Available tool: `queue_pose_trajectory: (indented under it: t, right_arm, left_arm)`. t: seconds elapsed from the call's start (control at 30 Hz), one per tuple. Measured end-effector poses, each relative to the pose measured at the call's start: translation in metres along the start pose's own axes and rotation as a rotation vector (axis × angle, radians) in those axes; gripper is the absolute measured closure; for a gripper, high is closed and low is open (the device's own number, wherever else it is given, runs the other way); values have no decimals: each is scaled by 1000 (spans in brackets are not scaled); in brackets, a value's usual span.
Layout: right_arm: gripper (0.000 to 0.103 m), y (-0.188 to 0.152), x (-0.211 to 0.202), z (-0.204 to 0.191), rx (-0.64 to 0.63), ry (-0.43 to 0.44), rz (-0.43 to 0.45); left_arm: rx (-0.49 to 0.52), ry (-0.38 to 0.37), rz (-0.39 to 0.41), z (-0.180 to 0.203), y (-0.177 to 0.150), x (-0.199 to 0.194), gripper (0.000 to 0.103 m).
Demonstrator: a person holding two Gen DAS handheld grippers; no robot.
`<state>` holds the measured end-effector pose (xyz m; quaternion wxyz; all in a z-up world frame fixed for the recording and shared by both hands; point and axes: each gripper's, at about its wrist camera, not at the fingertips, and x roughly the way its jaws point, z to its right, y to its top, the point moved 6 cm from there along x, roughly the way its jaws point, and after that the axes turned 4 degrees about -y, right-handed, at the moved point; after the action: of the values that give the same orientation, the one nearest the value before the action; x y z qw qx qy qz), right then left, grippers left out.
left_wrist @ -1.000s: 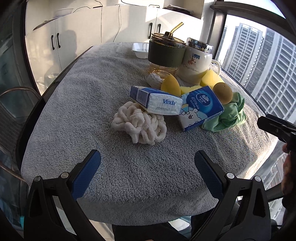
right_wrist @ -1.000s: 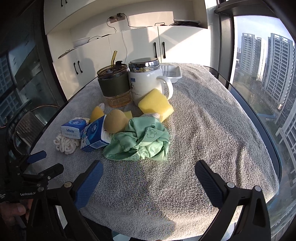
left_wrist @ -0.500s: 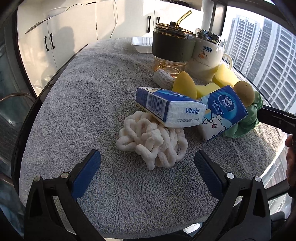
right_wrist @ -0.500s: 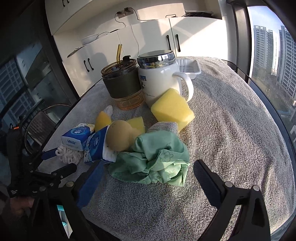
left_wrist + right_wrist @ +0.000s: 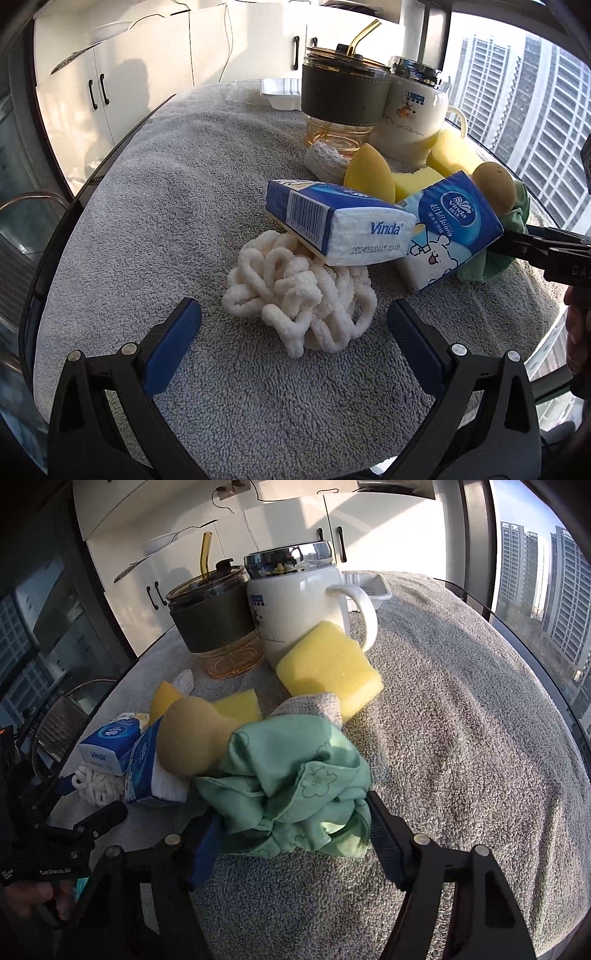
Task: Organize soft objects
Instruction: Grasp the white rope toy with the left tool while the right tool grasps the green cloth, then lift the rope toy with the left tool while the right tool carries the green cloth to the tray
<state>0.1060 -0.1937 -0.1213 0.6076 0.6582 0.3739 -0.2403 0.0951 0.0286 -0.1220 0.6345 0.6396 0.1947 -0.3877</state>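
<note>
A pile of soft things lies on the grey towel-covered table (image 5: 155, 192). A white chunky yarn bundle (image 5: 303, 299) lies just ahead of my open left gripper (image 5: 291, 332), between its blue pads. Two Vinda tissue packs (image 5: 336, 229) (image 5: 454, 236) lean on it. Yellow sponges (image 5: 369, 177) (image 5: 328, 668) and a tan beauty sponge (image 5: 188, 742) sit behind. My right gripper (image 5: 291, 830) is open, its jaws straddling the near edge of a crumpled green cloth (image 5: 291, 768).
A green-sleeved glass tumbler with a straw (image 5: 343, 99) and a white lidded mug (image 5: 299, 602) stand behind the pile. A white tray (image 5: 280, 92) sits at the far edge. White cabinets stand beyond; windows lie to the right.
Both grippers have moved forward. The left has closed in on the yarn bundle; the right has reached the green cloth, which now lies between its jaws. Both stay open.
</note>
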Motion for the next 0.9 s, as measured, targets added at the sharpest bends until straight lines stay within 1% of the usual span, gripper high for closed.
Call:
queue_pose_trajectory:
  t: [0.17, 0.3, 0.43, 0.47, 0.5, 0.57, 0.6, 0.67, 0.73, 0.8, 0.87, 0.9]
  right_arm:
    - [31, 1, -3, -3, -28, -24, 17]
    - [33, -1, -3, -5, -42, -34, 29]
    - [36, 0, -3, -4, -39, -28, 36]
    - [37, 0, -3, -3, -38, -26, 36]
    - [38, -2, -3, -3, -38, -26, 37]
    - [38, -2, -3, -2, -39, -24, 36]
    - [38, -2, -2, -1, -40, -24, 36]
    - [38, -2, -1, -1, -46, -27, 36]
    - [39, -2, -1, -2, -49, -30, 37]
    - [41, -3, -1, -2, -50, -29, 41]
    - [45, -4, -1, -2, -47, -31, 45]
    - [47, -4, -2, -2, -45, -28, 48]
  left_arm:
    - [-62, -84, 48, -3, 2, -6, 1]
    - [-58, -58, 45, -4, 2, -6, 1]
    - [-52, -64, 43, -2, 3, -6, 3]
    - [-51, -68, 42, -2, 4, -6, 9]
    - [-46, -70, 35, -1, 4, -4, 24]
    - [-27, -27, 25, -3, 6, -1, 41]
    - [-15, -23, 25, -2, 7, 0, 45]
    - [-12, -24, 27, -4, 9, 0, 49]
    - [-16, -29, 33, -6, 9, -2, 61]
    - [-30, -51, 39, -9, 9, -4, 79]
    - [-31, -51, 44, -9, 8, -5, 81]
    - [-24, -47, 47, -8, 7, -6, 83]
